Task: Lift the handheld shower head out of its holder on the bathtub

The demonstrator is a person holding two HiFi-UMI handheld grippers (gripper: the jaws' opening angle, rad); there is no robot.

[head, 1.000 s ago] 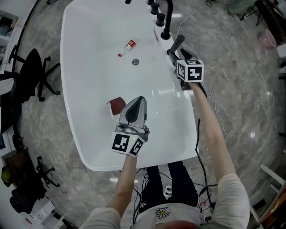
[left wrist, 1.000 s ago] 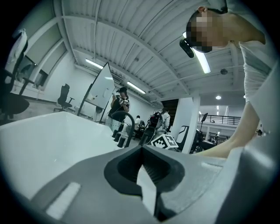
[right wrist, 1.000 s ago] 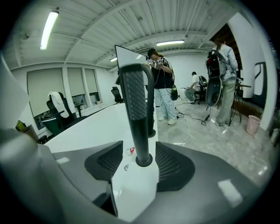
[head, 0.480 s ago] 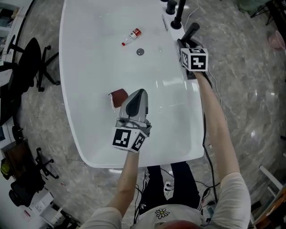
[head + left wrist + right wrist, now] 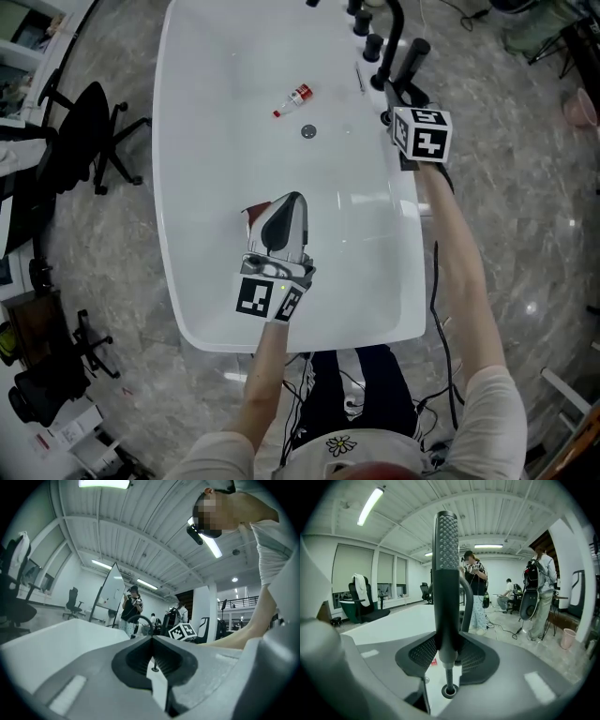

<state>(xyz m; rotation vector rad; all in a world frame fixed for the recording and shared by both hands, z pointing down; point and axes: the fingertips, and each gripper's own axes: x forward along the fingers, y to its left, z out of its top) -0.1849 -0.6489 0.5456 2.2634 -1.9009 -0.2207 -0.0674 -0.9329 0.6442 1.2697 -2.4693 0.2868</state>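
The black handheld shower head (image 5: 446,573) stands upright between the jaws of my right gripper (image 5: 447,648). Those jaws have just been closing, and they now press on its handle. Its hose runs down into the round holder (image 5: 449,691) on the tub's rim, a little below the handle's end. In the head view the shower head (image 5: 413,56) sticks up beside the black faucet (image 5: 392,28), with the right gripper (image 5: 398,94) on it. My left gripper (image 5: 286,217) hovers over the white bathtub (image 5: 187,187), shut with nothing in it; its tips (image 5: 152,637) meet.
A small red-and-white bottle (image 5: 294,97) lies in the tub near the drain (image 5: 308,132). A brown piece (image 5: 251,214) lies beside the left gripper. A black office chair (image 5: 89,141) stands left of the tub. Several people (image 5: 474,592) stand beyond it.
My right gripper has closed on the shower head's handle and risen with it, away from the holder. The left gripper has shifted slightly over the tub.
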